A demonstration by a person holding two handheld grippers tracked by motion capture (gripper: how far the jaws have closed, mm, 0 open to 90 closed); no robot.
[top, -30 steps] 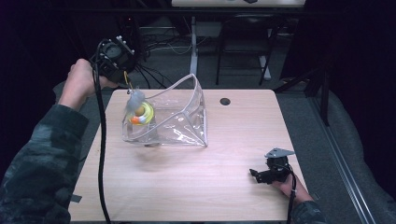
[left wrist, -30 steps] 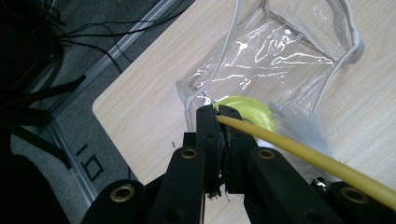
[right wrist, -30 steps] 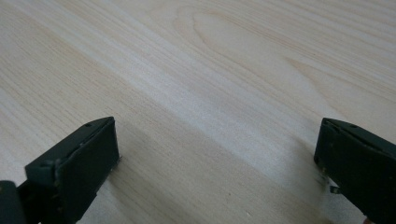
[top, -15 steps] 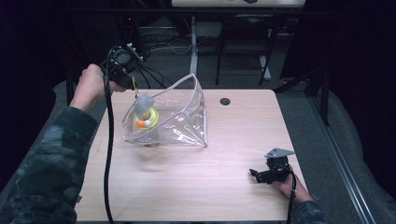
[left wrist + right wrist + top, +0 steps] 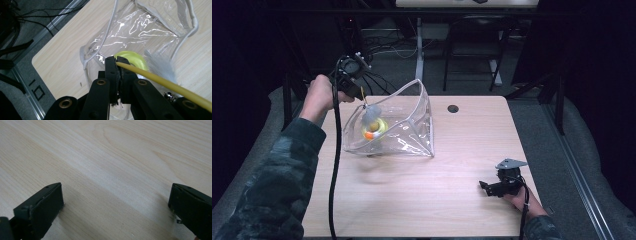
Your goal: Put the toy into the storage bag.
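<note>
The left tool [image 5: 117, 61] is clamped on a thin yellow stick [image 5: 160, 81], holding its grey feather [image 5: 371, 116] and yellow ring [image 5: 374, 130] inside the clear bag [image 5: 412, 125]. Well apart from the bag, the right tool [image 5: 116, 205] rests on the surface [image 5: 422, 195], jaws apart.

- The left gripper [image 5: 117, 62] had matte black jaws with brass-coloured pivot screws.
- A black cable [image 5: 333, 165] trailed behind it.
- The person's sleeve [image 5: 277, 180] was camouflage-patterned.
</note>
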